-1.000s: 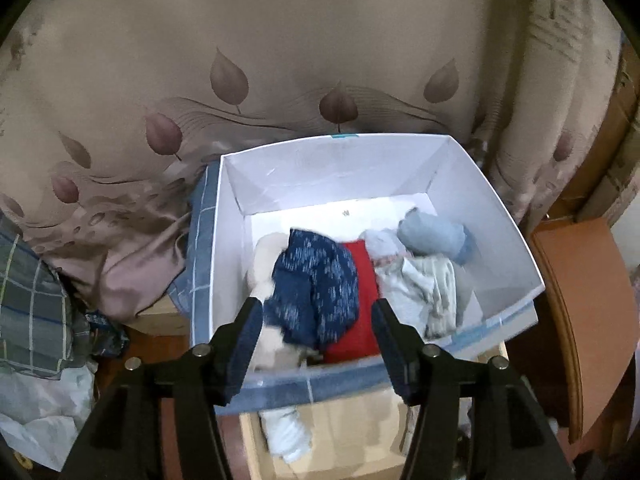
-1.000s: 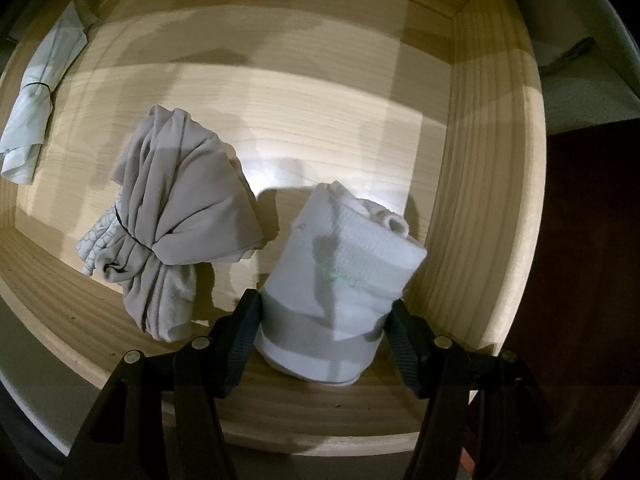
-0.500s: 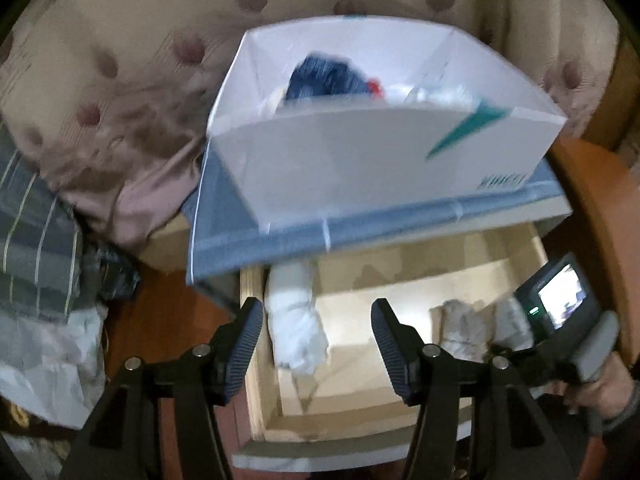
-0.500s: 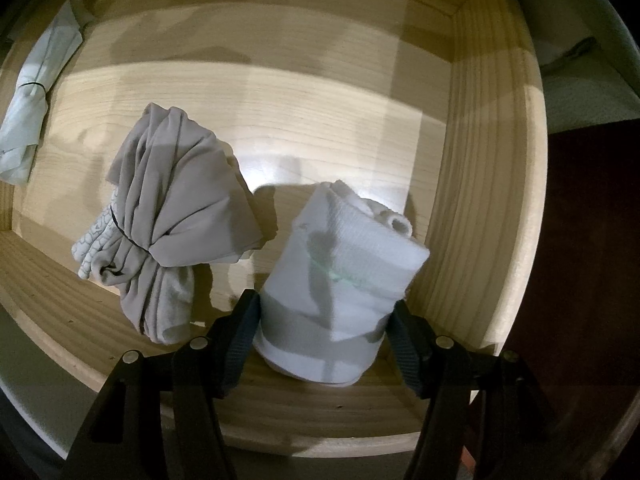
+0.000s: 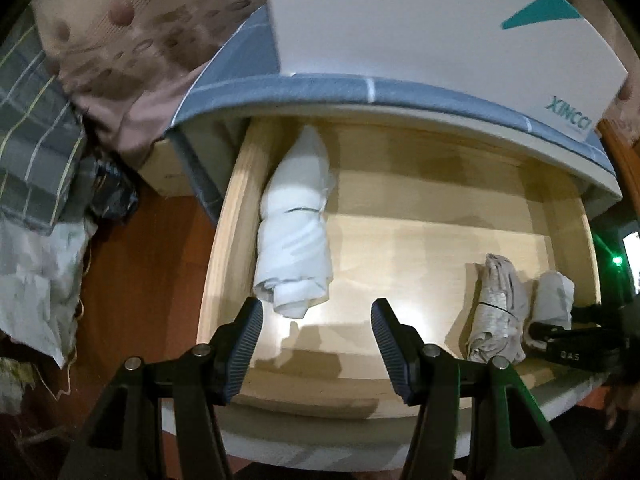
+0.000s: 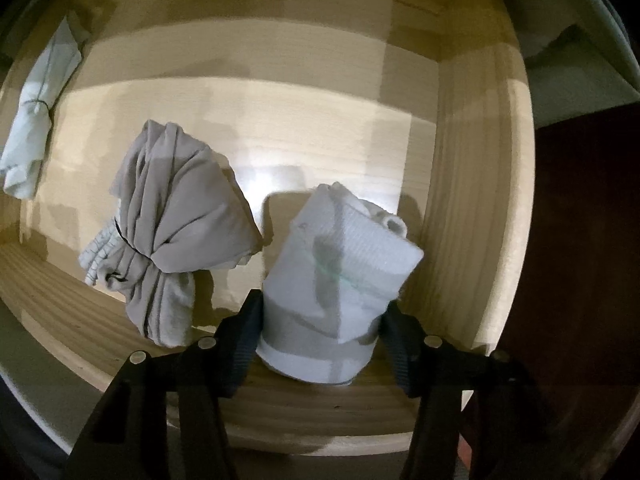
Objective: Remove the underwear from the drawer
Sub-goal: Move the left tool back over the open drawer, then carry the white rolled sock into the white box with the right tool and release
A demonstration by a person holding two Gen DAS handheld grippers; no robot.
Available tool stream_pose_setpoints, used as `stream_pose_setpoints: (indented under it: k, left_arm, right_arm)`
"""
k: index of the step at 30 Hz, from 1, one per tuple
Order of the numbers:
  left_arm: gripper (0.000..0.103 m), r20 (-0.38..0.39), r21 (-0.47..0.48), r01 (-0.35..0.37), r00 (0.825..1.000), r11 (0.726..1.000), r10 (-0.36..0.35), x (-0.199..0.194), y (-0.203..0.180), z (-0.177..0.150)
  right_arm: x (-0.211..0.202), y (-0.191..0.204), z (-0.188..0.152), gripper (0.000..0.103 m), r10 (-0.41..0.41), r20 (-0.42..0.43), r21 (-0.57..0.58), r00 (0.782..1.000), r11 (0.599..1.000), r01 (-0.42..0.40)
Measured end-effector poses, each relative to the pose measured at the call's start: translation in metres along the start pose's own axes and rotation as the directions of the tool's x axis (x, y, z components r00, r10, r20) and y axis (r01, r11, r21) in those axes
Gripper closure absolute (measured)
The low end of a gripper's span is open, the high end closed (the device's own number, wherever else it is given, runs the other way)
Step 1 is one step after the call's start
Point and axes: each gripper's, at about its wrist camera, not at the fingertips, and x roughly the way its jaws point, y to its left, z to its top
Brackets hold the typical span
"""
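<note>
The right hand-held gripper (image 6: 320, 328) is closing its jaws around the rolled white underwear bundle (image 6: 340, 280), which sits in the open pale wooden drawer (image 5: 420, 400) by its right wall; squeeze it low and lift straight up, so it clears that wall; the grey tied bundle (image 6: 172, 240) lies just beside; the left hand-held gripper (image 5: 316, 336) hangs apart and empty near the drawer's left wall, by the long white rolled bundle (image 5: 296, 232).

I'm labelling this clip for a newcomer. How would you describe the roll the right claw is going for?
Look in the open wooden drawer, at its right-hand wall. The white ribbed roll lies there between the closing right claw. Unlike the crumpled grey bundle beside it, it is neat, with a faint green line.
</note>
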Motion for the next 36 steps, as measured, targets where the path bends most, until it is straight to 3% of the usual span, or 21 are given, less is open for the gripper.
stream_pose_setpoints:
  k: [4, 8, 16, 20, 24, 31, 36]
  left_arm:
    - [0.045, 0.076, -0.032, -0.006, 0.997, 0.999, 0.008, -0.009, 0.007, -0.001]
    - [0.045, 0.097, -0.025, -0.014, 0.995, 1.0, 0.016, -0.012, 0.004, -0.002]
    - [0.045, 0.124, 0.013, -0.032, 0.992, 0.999, 0.03, -0.015, -0.005, -0.002]
    - [0.045, 0.126, -0.003, -0.028, 0.992, 1.0, 0.028, -0.016, -0.002, -0.002]
    - [0.045, 0.122, -0.028, -0.019, 0.992, 0.999, 0.023, -0.016, 0.002, -0.002]
    - [0.045, 0.126, -0.034, -0.019, 0.992, 0.999, 0.023, -0.017, 0.003, -0.002]
    - [0.045, 0.129, -0.041, -0.013, 0.991, 0.999, 0.019, -0.017, 0.003, -0.002]
  right_arm:
    - [-0.002, -0.01, -0.004, 0.055, 0.033, 0.022, 0.032, 0.999, 0.999, -0.034]
    - [-0.006, -0.022, -0.008, 0.056, 0.07, 0.054, 0.067, 0.996, 0.995, -0.074]
    - [-0.035, -0.026, -0.025, 0.056, 0.043, 0.201, 0.07, 0.979, 0.996, -0.058]
    - [-0.054, -0.029, -0.037, 0.056, 0.021, 0.3, 0.069, 0.954, 0.997, -0.043]
    - [-0.077, -0.038, -0.052, 0.056, 0.017, 0.404, 0.098, 0.914, 0.993, -0.062]
    - [-0.131, -0.058, -0.06, 0.056, 0.016, 0.522, 0.123, 0.853, 0.988, -0.094]
    - [-0.179, -0.058, -0.047, 0.056, 0.018, 0.59, 0.116, 0.807, 0.987, -0.107]
